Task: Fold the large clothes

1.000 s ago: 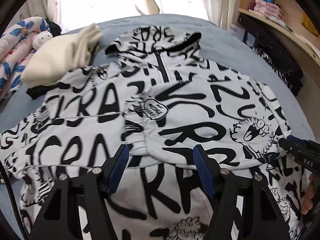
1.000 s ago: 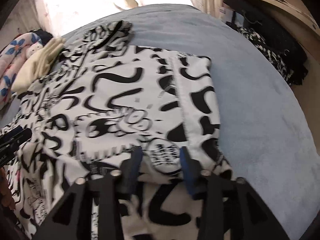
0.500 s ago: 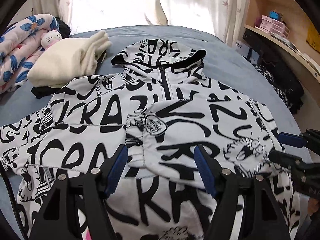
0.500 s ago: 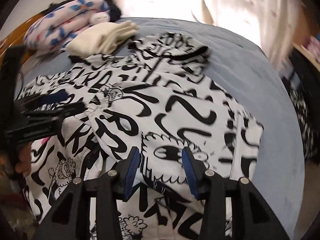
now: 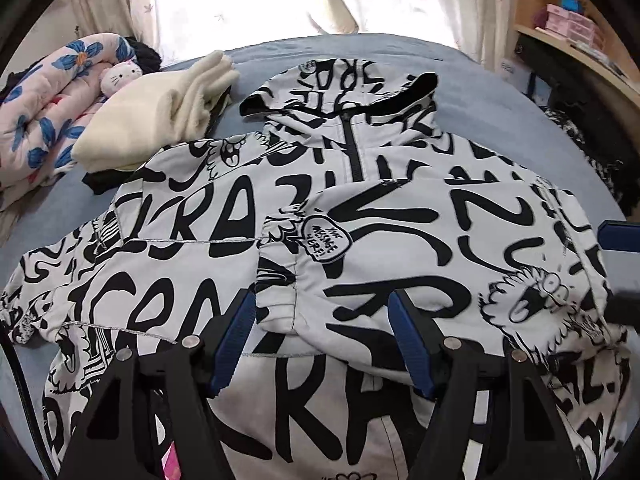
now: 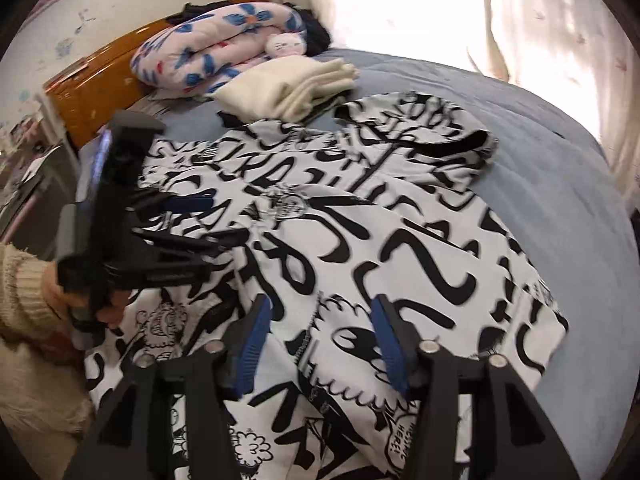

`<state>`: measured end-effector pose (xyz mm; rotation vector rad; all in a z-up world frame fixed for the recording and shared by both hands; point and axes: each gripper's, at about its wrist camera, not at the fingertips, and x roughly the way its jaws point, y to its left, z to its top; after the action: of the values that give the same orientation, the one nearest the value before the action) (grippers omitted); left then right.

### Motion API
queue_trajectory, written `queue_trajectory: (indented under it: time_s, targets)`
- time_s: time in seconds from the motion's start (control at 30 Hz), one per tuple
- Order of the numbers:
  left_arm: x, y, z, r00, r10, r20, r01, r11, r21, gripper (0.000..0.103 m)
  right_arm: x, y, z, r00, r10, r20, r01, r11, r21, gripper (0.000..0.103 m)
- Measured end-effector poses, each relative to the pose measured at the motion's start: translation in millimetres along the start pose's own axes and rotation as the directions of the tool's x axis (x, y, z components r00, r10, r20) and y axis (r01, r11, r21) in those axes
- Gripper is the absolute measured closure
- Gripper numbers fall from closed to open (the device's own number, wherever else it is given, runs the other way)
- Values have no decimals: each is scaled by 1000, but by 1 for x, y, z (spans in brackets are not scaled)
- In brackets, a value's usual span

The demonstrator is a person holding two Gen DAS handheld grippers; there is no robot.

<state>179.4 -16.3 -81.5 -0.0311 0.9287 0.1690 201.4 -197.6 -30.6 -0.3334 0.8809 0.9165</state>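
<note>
Hooded jacket (image 5: 352, 248), white with black graffiti lettering: spread front-up on the blue bed cover (image 5: 500, 120), hood toward the window, one sleeve folded across the chest. Left gripper (image 5: 322, 340): jaws wide apart, holding nothing, poised over the folded sleeve's cuff. Right gripper (image 6: 318, 344): jaws likewise parted, empty, above the jacket's lower half. Cream folded garment (image 5: 160, 116) beside the hood. Floral quilt (image 5: 44, 112) and plush cat (image 5: 118, 78) beyond it.

Both wrist views: close above hoodie (image 5: 360, 216)
</note>
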Motion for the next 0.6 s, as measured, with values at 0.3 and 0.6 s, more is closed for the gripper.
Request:
queue_trajectory:
  time_s: [0.3,0.6]
  targets:
    - [16,-18,15,1000,-10,4,10,1000,-10,36,-2,-14,-27,990,79,116,-79,997,0,41]
    - [37,-46,9,999,-7,-32,8,999,40,36,8,-46,-81,992,106,62,-114,983,145,40]
